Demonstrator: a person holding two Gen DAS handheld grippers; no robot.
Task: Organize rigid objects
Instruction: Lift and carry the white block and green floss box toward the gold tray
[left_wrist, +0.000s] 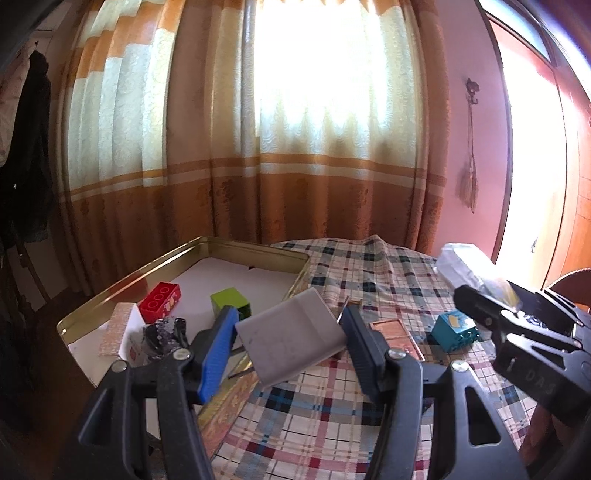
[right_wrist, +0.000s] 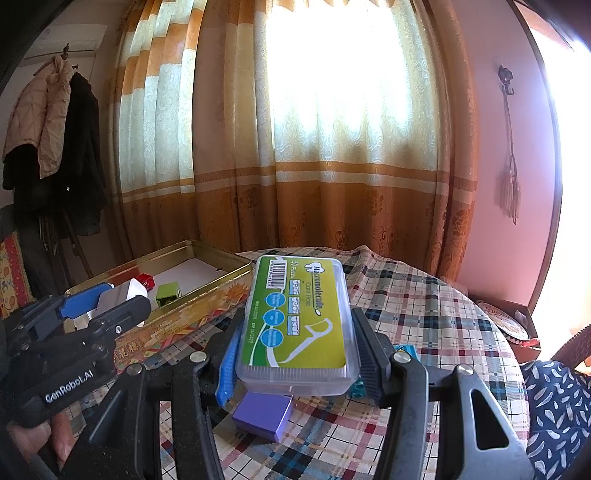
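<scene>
Your left hand-held gripper (left_wrist: 291, 332) is clamped on a flat grey case (left_wrist: 291, 338), its blue pad on one edge and its dark pad on the other. You hold the case tilted in the air, over the near right corner of the gold tin tray (left_wrist: 155, 264) and the edge of the plaid-covered counter (left_wrist: 369, 273).

Your right hand-held gripper (right_wrist: 293, 341) grips a clear floss-pick box with a green label (right_wrist: 297, 314) by its two long sides, raised above the counter. Directly under it a purple block (right_wrist: 264, 415) lies on the cloth, and a teal block (right_wrist: 406, 350) peeks out beside the right finger.

The tray sits at the left of the counter, open, with a white liner. Inside it you have a red brick with round studs (left_wrist: 160, 301), a green cube (left_wrist: 231, 302) to its right, a pinkish patterned flat box (left_wrist: 116, 328) along the near left wall, and a dark sequined item (left_wrist: 164, 334) near the front; what that last item is cannot be told.

Outside the tray, a copper-coloured compact (left_wrist: 397, 334) lies on the cloth just past your left gripper's dark finger, with the teal block beyond it.
</scene>
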